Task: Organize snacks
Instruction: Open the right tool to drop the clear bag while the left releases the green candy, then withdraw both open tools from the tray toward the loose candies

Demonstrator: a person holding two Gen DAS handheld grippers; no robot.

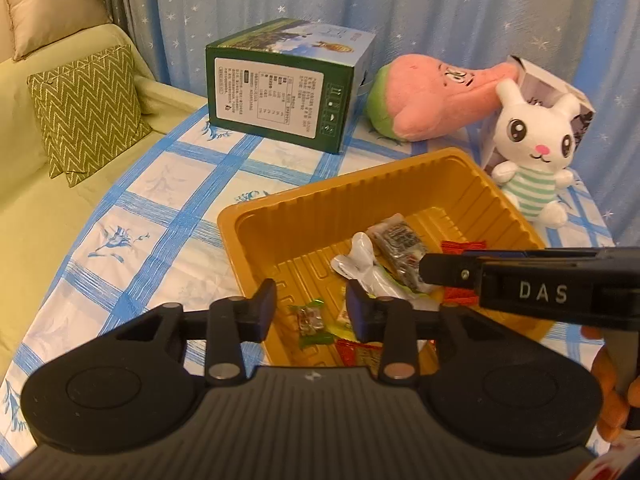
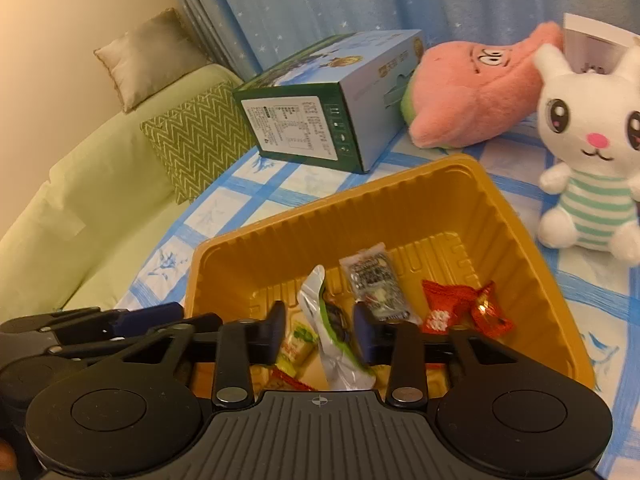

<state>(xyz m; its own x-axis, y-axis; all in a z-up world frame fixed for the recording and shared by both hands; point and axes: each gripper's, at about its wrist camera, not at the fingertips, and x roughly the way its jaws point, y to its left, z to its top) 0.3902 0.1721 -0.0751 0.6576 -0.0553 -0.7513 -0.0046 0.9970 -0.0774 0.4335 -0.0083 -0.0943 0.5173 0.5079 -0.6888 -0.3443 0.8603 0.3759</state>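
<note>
A golden plastic tray [image 1: 280, 216] [image 2: 400, 176] on the blue checked tablecloth holds several wrapped snacks. Among them are a dark packet [image 1: 400, 240] [image 2: 372, 276], a silver-and-green packet [image 1: 360, 260] [image 2: 320, 300], red wrapped sweets [image 2: 460, 304] and a small green-wrapped sweet [image 1: 310, 320]. My left gripper [image 1: 311, 312] hovers open over the tray's near left part, and the green sweet lies loose below its gap. My right gripper [image 2: 320, 332] is open above the silver-and-green packet, which rests in the tray untouched by the pads. Seen from the left wrist, the right gripper [image 1: 428, 272] reaches in from the right.
Behind the tray stand a green carton [image 1: 280, 84], a pink plush [image 1: 432, 92] and a white rabbit plush [image 1: 536, 148] against a blue starred curtain. A green sofa with a zigzag cushion [image 1: 84, 112] borders the table [image 1: 160, 220] on the left.
</note>
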